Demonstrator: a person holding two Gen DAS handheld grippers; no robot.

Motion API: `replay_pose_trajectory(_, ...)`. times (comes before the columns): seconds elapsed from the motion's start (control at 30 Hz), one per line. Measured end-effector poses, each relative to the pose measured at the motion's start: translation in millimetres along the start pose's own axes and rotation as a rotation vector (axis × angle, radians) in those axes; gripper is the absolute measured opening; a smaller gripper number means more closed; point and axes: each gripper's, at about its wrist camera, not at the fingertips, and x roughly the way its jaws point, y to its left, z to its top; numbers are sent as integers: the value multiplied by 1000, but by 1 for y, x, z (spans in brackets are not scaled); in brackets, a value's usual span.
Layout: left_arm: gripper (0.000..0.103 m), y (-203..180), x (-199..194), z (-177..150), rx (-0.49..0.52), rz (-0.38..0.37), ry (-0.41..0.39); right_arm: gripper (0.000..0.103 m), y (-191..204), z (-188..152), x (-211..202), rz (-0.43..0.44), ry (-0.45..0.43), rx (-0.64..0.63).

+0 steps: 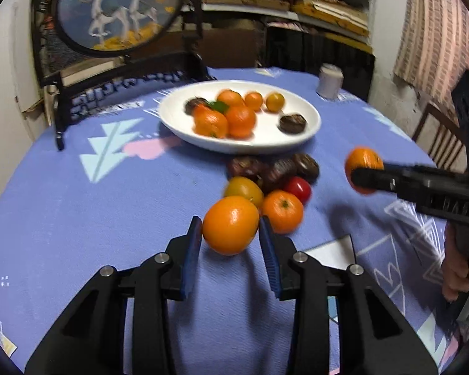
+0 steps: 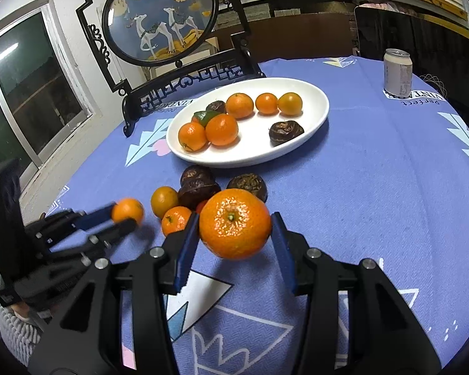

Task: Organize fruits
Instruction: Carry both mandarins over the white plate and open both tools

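I am working in a lived-in home room: a round bench under a blue patterned tablecloth, an ornamental deer screen standing on it, shelves crammed with boxes behind, a curtain and a window flanking.

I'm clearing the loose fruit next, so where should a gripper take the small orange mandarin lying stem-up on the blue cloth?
Grip the small orange mandarin across its round middle, coming down from above on the near side. Its stem faces up, so the sides are smooth and even; the red cherry tomato and dark brown wrinkled fruits crowd its far side.
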Motion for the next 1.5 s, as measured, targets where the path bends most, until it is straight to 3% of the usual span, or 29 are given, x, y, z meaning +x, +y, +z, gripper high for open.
replay_pose_trajectory(0.2,38,8,-1,31,-41,36,-29,47,-3,4,-2,28,-2,28)
replay_pose_trajectory(0.3,38,6,4,56,-49,25,-44,47,-6,24,-11,40,-43,34)
replay_pose_trajectory(0.4,38,1,15,89,-52,24,-72,47,-8,52,-14,-3,-90,13)
replay_pose_trajectory(0.7,38,29,74,139,-126,95,-49,47,-13,91,36,-24,-46,-5)
replay_pose_trajectory(0.97,38,49,124,147,-183,72,27,50,-12,99,67,-17,-18,-33)
replay_pose_trajectory(1.0,39,50,126,147,-189,72,32,56,-12,99,67,-17,-25,-37)
replay_pose_trajectory(1.03,39,53,127,146,-201,74,31,74,-13,99,66,-24,-37,-35)
replay_pose_trajectory(1.07,40,54,127,146,-209,70,30,78,-15,98,64,-37,-55,-29)
replay_pose_trajectory(1.17,46,52,123,145,-217,69,32,78,-16,97,58,-38,-57,-38)
replay_pose_trajectory(1.27,52,42,107,141,-181,114,-7,78,-13,94,49,-33,-70,-45)
replay_pose_trajectory(1.33,63,34,92,135,-144,150,-36,78,-10,91,46,-30,-70,-50)
replay_pose_trajectory(1.5,63,21,62,113,-87,179,-65,78,-1,74,33,-32,-68,-59)
